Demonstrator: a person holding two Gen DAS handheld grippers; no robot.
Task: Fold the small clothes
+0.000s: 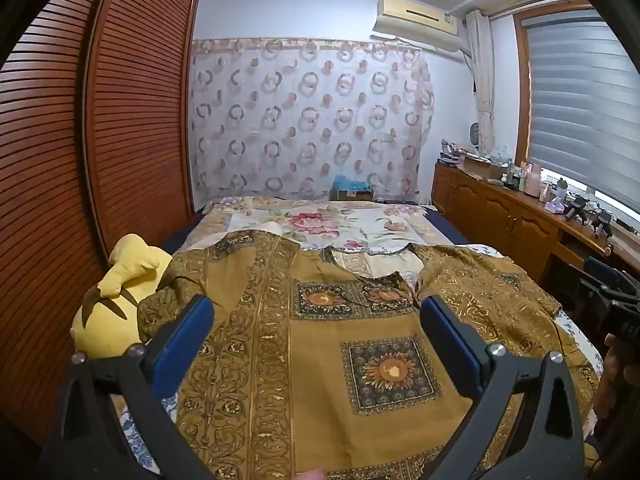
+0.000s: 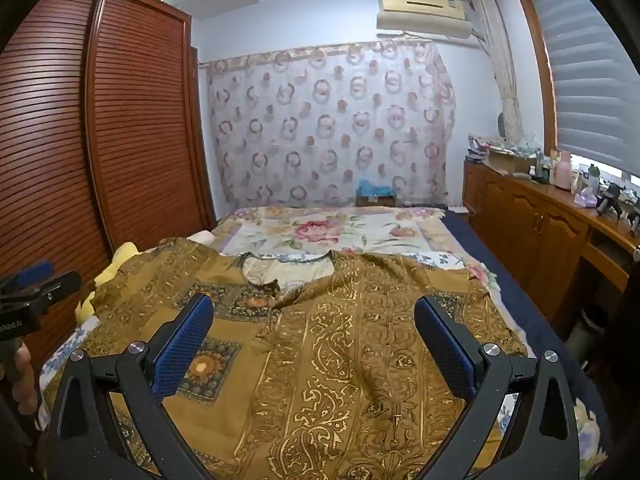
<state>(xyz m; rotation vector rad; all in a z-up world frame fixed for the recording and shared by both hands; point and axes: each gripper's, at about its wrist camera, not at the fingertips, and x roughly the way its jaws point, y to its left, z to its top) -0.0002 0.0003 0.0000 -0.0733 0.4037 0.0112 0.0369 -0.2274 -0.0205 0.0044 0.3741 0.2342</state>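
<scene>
I hold my left gripper (image 1: 316, 312) and my right gripper (image 2: 314, 312) side by side above the near end of the bed (image 2: 520, 308), both spread wide with nothing between the blue pads. Beneath them the mustard patterned garment (image 1: 320, 368) lies flat across the floral bedcover (image 1: 320, 224). Its neckline (image 2: 288, 268) points away from me toward the far curtain (image 2: 328, 120), so its length runs along the bed. One sleeve drapes over a yellow plush toy (image 1: 116, 312) at the left.

Yellow plush toy (image 1: 120, 304), louvered wardrobe (image 1: 132, 112)
</scene>
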